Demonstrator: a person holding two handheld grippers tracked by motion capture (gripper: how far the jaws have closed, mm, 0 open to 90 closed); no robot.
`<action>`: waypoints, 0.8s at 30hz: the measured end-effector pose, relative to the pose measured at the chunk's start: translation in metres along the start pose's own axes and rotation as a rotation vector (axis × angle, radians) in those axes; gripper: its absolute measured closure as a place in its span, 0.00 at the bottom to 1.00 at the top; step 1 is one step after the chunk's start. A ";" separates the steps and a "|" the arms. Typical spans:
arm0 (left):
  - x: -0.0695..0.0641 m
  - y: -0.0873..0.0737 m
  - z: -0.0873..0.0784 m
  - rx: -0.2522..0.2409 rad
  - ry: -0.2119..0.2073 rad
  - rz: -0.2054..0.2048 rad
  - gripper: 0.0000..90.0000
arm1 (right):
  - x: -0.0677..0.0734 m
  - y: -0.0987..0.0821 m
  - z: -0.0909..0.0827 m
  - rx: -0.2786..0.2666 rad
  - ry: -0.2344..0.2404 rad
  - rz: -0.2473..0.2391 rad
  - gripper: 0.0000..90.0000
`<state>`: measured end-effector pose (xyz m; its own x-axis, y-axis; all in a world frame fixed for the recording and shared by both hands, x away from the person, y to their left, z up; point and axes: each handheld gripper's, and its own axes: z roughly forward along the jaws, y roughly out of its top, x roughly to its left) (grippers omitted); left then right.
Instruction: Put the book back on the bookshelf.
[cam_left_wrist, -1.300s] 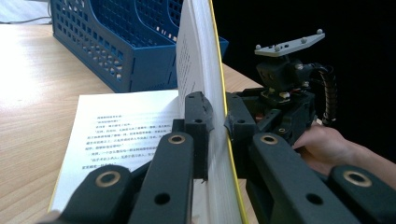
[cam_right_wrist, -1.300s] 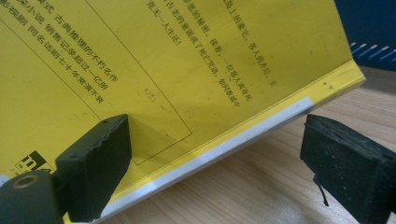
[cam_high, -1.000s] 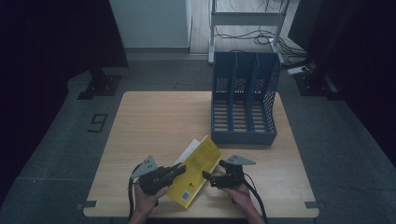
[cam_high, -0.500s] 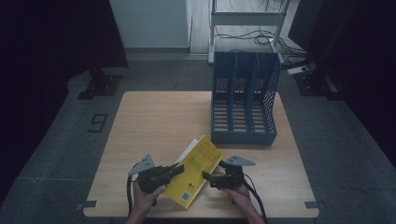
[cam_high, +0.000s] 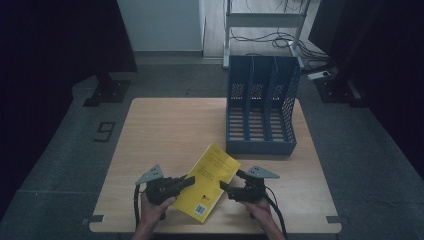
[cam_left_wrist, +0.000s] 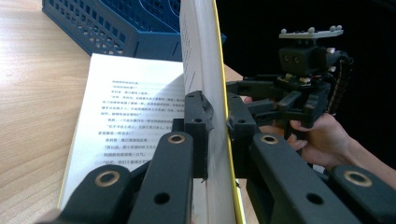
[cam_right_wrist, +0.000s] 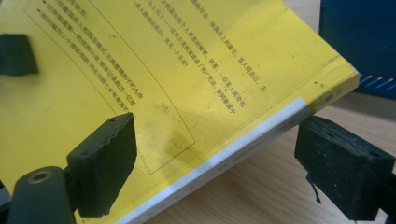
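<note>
Change: right gripper jaws have just been closing around the yellow book's spine edge, not yet pressing.
Left gripper: clamping the cover and some pages.
Book: tilting between both jaw pairs, its lower pages resting on the table.

A wooden table is seen from above. Its top is light brown, and it is set on a grey floor. A blue file rack with three slots is placed on the table, near the far right corner. A yellow book is found near the front edge, just in front of the rack. In the left gripper view, one open white page is laid flat on the wood.
</note>
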<state>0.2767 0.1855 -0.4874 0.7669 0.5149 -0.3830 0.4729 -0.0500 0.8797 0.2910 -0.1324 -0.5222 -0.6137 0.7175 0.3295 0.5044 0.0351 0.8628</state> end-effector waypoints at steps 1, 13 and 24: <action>0.001 0.000 0.000 0.002 -0.001 -0.002 0.92 | 0.000 0.001 -0.001 -0.003 -0.001 -0.003 0.15; 0.012 -0.003 -0.002 0.007 -0.018 -0.045 0.91 | 0.000 0.004 -0.010 -0.053 0.033 -0.014 0.21; 0.014 -0.005 0.001 0.024 -0.039 -0.045 0.91 | 0.004 0.004 -0.016 -0.136 0.056 -0.051 0.37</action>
<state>0.2853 0.1923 -0.4972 0.7604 0.4838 -0.4333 0.5175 -0.0483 0.8543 0.2809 -0.1404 -0.5110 -0.6709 0.6774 0.3018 0.3872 -0.0271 0.9216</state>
